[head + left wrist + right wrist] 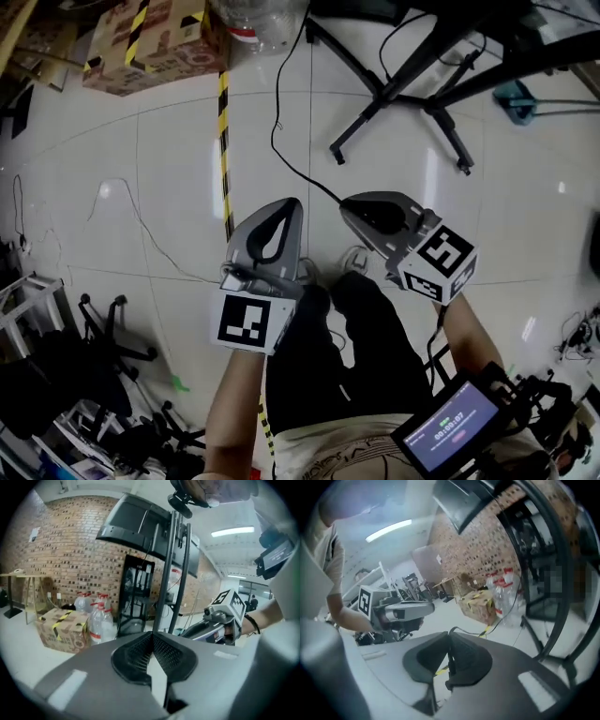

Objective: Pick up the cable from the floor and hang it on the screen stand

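Observation:
A thin black cable (277, 131) runs from the far floor toward me and ends in my right gripper (345, 204), which is shut on it. In the right gripper view the cable (465, 631) comes out between the closed jaws of the right gripper (450, 633). My left gripper (295, 204) hovers just left of it, shut with nothing in it; its pads meet at the tip of the left gripper (152, 635). The black screen stand (403, 75) spreads its legs on the floor ahead to the right. Its pole (169, 573) carries dark screens (136, 522).
A taped cardboard box (141, 42) and water bottles (258, 23) sit at the far left. Yellow-black tape (223, 159) runs along the tiled floor. A thin pale wire (141, 220) lies left. Chair bases (103, 337) crowd the near left. A small screen device (455, 427) hangs at my right side.

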`<state>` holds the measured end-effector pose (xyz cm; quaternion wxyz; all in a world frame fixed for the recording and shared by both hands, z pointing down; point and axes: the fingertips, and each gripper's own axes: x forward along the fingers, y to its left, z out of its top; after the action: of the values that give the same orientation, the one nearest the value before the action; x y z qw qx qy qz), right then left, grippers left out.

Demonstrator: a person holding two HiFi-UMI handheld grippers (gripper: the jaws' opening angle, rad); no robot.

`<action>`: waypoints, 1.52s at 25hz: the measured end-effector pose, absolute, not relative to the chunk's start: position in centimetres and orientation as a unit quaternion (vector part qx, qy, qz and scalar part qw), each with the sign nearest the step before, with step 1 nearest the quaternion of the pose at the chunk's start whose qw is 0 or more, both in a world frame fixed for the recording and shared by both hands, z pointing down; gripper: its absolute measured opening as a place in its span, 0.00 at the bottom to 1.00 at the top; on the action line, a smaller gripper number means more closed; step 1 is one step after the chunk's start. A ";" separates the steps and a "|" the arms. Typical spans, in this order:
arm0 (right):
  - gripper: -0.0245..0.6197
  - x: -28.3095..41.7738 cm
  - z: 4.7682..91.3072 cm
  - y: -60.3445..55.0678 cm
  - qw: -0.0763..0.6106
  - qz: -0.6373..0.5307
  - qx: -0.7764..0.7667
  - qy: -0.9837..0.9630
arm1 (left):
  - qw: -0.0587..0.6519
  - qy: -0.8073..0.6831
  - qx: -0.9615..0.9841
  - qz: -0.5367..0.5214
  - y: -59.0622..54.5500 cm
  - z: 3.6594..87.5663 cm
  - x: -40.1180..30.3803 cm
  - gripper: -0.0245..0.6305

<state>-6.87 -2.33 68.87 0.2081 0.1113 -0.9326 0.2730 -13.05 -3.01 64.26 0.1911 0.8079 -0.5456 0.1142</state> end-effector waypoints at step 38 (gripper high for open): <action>0.07 -1.9 6.8 -20.8 0.028 -0.153 0.275 -0.949 | -0.143 -0.476 0.868 -0.025 -22.0 7.7 -6.7 0.07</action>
<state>-1.90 -20.81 6.80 0.0284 0.2753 -0.9486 -0.1534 -6.66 -21.99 7.68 -0.1432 0.8676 -0.4756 -0.0246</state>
